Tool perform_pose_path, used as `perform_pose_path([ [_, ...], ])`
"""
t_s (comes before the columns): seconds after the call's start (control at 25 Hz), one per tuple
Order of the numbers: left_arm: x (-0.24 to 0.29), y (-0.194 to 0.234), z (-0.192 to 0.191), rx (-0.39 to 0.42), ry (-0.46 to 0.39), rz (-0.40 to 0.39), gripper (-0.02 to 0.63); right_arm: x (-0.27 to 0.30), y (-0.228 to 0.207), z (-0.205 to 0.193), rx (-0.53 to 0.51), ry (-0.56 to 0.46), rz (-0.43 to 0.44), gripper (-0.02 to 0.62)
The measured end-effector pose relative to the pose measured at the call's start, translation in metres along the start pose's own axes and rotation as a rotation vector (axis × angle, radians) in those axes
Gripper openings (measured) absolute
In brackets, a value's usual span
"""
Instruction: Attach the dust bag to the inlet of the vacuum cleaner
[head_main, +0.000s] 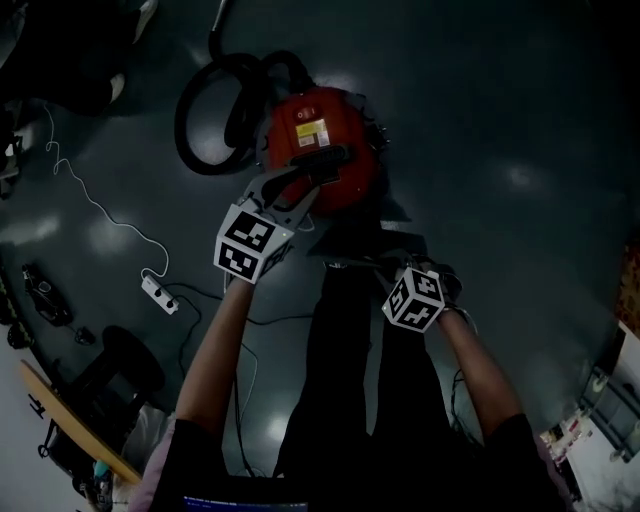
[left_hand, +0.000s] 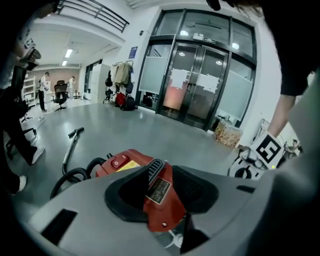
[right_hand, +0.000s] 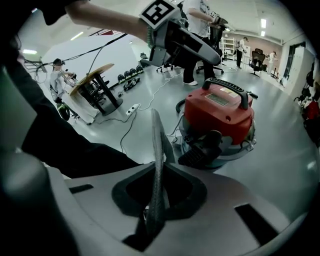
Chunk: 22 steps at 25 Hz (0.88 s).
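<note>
Forearms (head_main: 215, 350) first, reaching down from the bottom of the head view over dark trouser legs (head_main: 340, 400), a gripper in each hand. Left gripper (head_main: 298, 195) is out front, right over the red vacuum cleaner (head_main: 325, 140), nose pointing at the black handle (head_main: 318, 160) across its top. Look along its jaws and they stand well apart, nothing pinched. Between them show only the drum's red top, the handle and a small label plate (left_hand: 159, 190) (whether a pad brushes the drum, can't tell from here).

Right gripper (right_hand: 157, 195), different story: jaws closed tight on the dust bag (right_hand: 157, 150), a thin grey sheet seen edge-on, rising straight up out of the pads. Bag and vacuum are apart. The drum sits on the grey floor (head_main: 480, 120) beyond the bag, with a black fitting (right_hand: 202, 149) low on the side facing it.

From the head view, the right gripper hangs nearer the person than the left. Black hose (head_main: 205, 120) coils beside the drum's left. White power strip (head_main: 160, 293) lies on the floor well off to the left, its cable trailing away.
</note>
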<state>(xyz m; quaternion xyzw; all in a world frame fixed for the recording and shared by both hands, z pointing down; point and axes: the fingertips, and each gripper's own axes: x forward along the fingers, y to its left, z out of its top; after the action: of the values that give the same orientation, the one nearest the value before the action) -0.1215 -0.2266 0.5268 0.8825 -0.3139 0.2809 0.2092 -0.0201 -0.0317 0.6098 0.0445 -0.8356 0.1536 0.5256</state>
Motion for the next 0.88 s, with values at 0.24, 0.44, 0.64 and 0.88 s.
perform_pose_path([
  [0.24, 0.037, 0.034, -0.01, 0.18, 0.149, -0.024, 0.193, 0.012, -0.022, 0.0, 0.048, -0.006, 0.012, 0.041],
  [0.44, 0.062, 0.032, -0.032, 0.302, 0.296, -0.104, 0.21, 0.018, -0.033, 0.001, 0.04, -0.003, -0.022, 0.041],
  [0.64, 0.069, 0.034, -0.038, 0.318, 0.335, -0.103, 0.207, 0.024, -0.046, -0.006, 0.028, 0.009, -0.071, 0.041],
  [0.88, 0.077, 0.033, -0.049, 0.394, 0.429, -0.178, 0.169, 0.034, -0.059, -0.006, -0.098, 0.031, -0.162, 0.041],
])
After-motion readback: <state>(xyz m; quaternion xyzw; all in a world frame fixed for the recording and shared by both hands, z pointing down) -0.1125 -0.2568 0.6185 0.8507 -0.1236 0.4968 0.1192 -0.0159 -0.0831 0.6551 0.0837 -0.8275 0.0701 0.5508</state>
